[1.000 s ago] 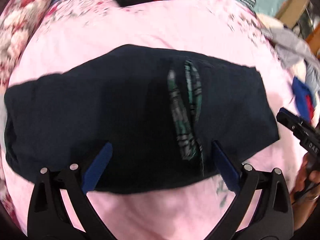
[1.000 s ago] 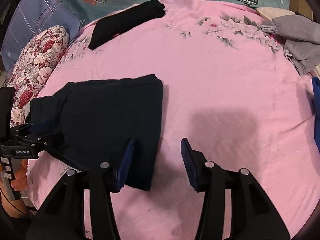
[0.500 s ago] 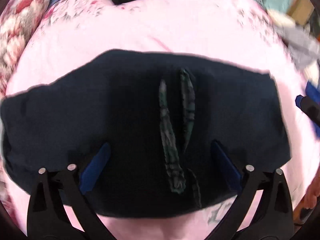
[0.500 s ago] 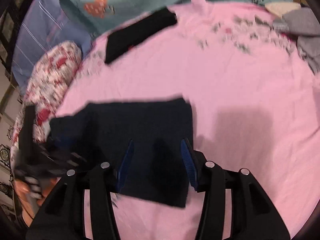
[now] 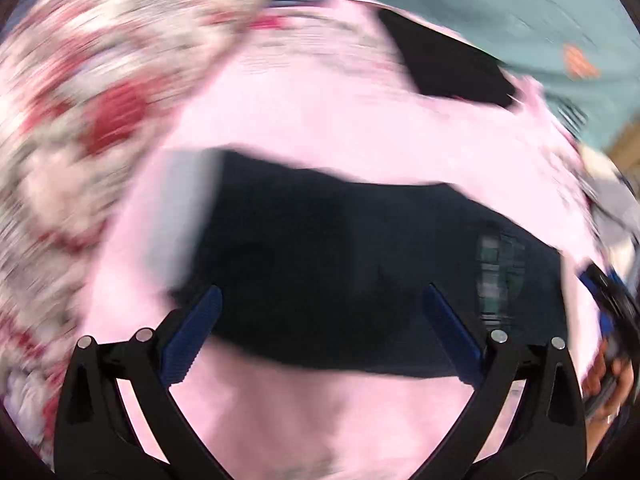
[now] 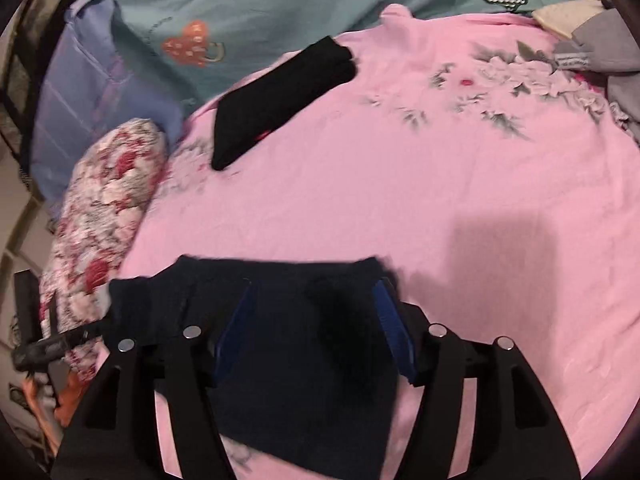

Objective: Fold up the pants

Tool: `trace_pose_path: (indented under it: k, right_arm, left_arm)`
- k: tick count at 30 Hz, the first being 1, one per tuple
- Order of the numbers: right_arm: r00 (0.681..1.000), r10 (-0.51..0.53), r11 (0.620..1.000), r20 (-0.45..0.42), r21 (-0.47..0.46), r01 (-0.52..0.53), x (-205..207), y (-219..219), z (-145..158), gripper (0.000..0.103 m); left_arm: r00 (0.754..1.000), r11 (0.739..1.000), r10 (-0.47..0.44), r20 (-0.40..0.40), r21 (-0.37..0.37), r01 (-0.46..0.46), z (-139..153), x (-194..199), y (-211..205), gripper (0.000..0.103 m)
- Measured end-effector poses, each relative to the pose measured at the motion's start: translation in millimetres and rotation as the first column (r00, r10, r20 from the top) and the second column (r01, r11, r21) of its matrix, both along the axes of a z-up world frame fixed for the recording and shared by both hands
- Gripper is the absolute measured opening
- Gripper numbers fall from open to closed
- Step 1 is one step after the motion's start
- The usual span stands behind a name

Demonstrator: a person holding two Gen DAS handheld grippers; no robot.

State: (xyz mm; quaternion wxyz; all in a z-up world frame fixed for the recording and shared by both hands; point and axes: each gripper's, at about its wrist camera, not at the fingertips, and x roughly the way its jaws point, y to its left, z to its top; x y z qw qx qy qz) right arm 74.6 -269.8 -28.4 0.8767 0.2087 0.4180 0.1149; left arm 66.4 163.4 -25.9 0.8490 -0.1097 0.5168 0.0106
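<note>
Dark navy folded pants (image 5: 340, 260) lie flat on the pink bedsheet (image 5: 320, 120); a strip of green plaid lining (image 5: 500, 276) shows near their right end. My left gripper (image 5: 322, 308) hovers open over the pants' near edge, towards their left end, with nothing pinched; this view is blurred. In the right wrist view the pants (image 6: 288, 360) lie under my right gripper (image 6: 314, 320). Its jaws are opening and straddle the pants' right end without pressing on the cloth. The left gripper (image 6: 48, 344) shows at the far left there.
A second black folded garment (image 6: 280, 100) lies at the far side of the pink sheet (image 6: 440, 180). A floral pillow (image 6: 104, 200) borders the left, with a blue pillow (image 6: 92, 92) behind. Grey clothes (image 6: 600, 52) are piled at the right.
The left gripper has swung left along the pants, so the plaid lining now sits far right. The right gripper came over the pants' right end and its jaws widened.
</note>
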Motion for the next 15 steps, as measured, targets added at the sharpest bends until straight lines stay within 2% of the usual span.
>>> trace_pose_path:
  k: [4,7,8,10,11,12,13,14,15]
  right_arm:
    - [1.000,-0.016,1.000,0.007,-0.026,0.016,-8,3,-5,0.068]
    - [1.000,0.013,1.000,0.002,0.014,-0.013,-10,12,-7,0.068]
    - [0.999,0.037,0.999,0.004,0.031,-0.038,-10,16,-5,0.068]
    - [0.991,0.135,0.990,-0.003,0.044,-0.135,-11,42,-5,0.068]
    - [0.983,0.185,0.982,-0.010,0.050,-0.185,-13,55,-6,0.068]
    - [0.973,0.231,0.971,-0.023,0.059,-0.230,-12,69,-10,0.068]
    - [0.961,0.272,0.962,-0.057,0.058,-0.268,-10,90,-18,0.072]
    - [0.949,0.299,0.954,-0.100,0.035,-0.297,-7,107,-26,0.080]
    - [0.939,0.318,0.944,-0.129,-0.049,-0.326,-6,132,-31,0.088]
  left_arm:
    - [0.993,0.995,0.094,-0.068,-0.012,-0.095,-18,-19,35,0.101]
    - [0.991,0.992,0.115,-0.067,-0.041,-0.118,-21,-27,36,0.101]
    - [0.992,0.993,0.109,-0.062,-0.044,-0.111,-22,-25,34,0.101]
    - [0.990,0.994,0.112,-0.082,0.001,-0.112,-28,-22,35,0.101]
    - [0.983,0.989,0.148,-0.104,0.031,-0.146,-35,-17,36,0.101]
    - [0.977,0.984,0.180,-0.117,0.024,-0.179,-40,-14,40,0.101]
    - [0.971,0.980,0.199,-0.131,-0.002,-0.201,-45,-12,48,0.101]
    - [0.964,0.972,0.229,-0.133,-0.027,-0.234,-47,-11,52,0.101]
    - [0.961,0.968,0.243,-0.129,-0.026,-0.249,-46,-9,53,0.101]
